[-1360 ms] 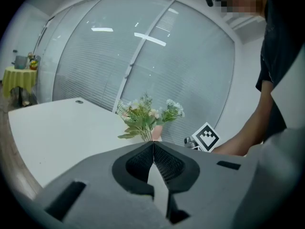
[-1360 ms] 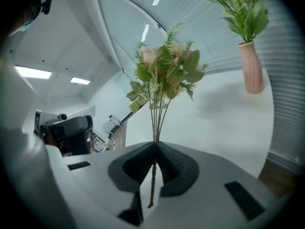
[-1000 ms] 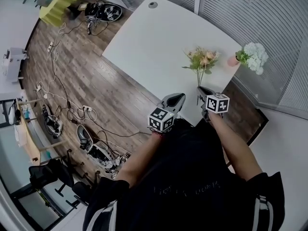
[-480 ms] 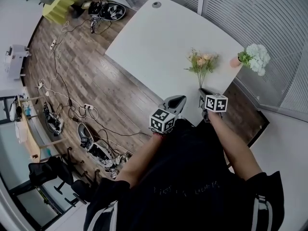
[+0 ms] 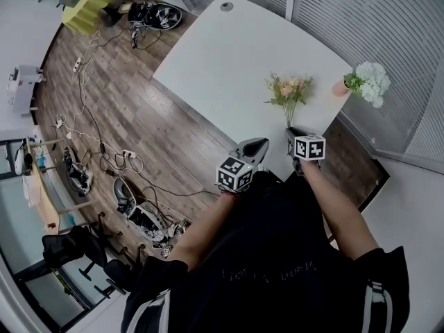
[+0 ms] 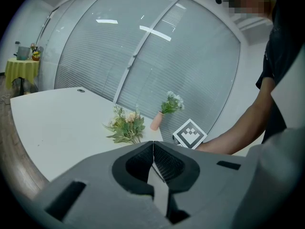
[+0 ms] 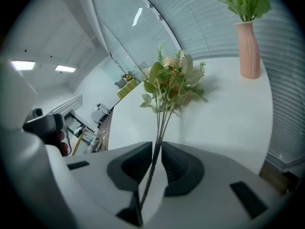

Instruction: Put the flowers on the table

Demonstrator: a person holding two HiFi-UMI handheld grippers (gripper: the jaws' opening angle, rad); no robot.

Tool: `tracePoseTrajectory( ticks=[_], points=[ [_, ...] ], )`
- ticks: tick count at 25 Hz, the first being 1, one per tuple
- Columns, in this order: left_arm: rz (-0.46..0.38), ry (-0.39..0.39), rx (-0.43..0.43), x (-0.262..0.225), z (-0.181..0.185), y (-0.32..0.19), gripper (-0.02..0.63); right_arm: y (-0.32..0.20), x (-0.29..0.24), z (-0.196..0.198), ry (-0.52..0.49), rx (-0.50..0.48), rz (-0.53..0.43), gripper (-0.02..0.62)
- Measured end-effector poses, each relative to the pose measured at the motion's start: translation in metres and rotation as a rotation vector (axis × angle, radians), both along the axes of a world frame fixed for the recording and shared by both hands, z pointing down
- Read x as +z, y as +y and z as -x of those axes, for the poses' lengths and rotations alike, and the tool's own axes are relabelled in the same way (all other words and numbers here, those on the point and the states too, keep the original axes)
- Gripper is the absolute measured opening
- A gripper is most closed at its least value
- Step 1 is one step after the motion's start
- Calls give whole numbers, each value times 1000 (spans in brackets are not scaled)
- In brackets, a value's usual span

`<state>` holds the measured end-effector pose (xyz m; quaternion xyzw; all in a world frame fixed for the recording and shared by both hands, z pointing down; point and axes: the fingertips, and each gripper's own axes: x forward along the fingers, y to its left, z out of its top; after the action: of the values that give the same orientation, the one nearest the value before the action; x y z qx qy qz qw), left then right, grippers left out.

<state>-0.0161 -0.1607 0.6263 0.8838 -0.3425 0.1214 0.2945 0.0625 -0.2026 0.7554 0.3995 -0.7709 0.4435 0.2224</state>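
A small bunch of artificial flowers [image 5: 287, 91] with pale blooms and green leaves stands upright over the near part of the white table [image 5: 229, 54]. My right gripper [image 5: 291, 132] is shut on its thin stems. In the right gripper view the stems [image 7: 162, 123] run up from between the pads of that gripper [image 7: 157, 151] to the blooms [image 7: 171, 82]. My left gripper [image 5: 253, 146] hangs beside it at the table's near edge, shut and with nothing in it [image 6: 153, 149]. The left gripper view shows the bunch [image 6: 126, 127] over the table.
A pink vase [image 5: 338, 88] with white flowers [image 5: 368, 82] stands at the table's right end by the blinds; it also shows in the gripper views [image 7: 249, 49] [image 6: 157, 120]. Cables and equipment [image 5: 132, 207] lie on the wooden floor to the left.
The right gripper with the bunch has shifted very slightly over the table's near edge; the grip is unchanged. The left gripper has stayed where it was.
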Motion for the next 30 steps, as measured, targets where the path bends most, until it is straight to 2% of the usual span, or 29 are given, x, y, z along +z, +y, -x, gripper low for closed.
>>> tracePoseTrajectory(
  ticks=[4,7,12,14,16,17,30],
  points=[
    [-2,-6,-9,-6,1,-2,18,2,4,0,36,5,0,50],
    [-3,-7,-12,-8,4,0,18,8,4,2,27,18,20,135],
    [-11,-4,-8,-6,6,2,18,8,-1,-2,37,20,1,138],
    [-23,0,-12,-7,6,2,18,12,-1,-5,55,12,-2,122],
    [-29,2,-14,-10,6,2,18,12,-5,-5,67,-10,-29,56],
    [-29,2,-14,-11,6,2,18,12,-10,-4,67,-22,-49,44],
    [-65,21,-16,-21,8,9,18,20,-73,9,16,-116,-301,29]
  ],
)
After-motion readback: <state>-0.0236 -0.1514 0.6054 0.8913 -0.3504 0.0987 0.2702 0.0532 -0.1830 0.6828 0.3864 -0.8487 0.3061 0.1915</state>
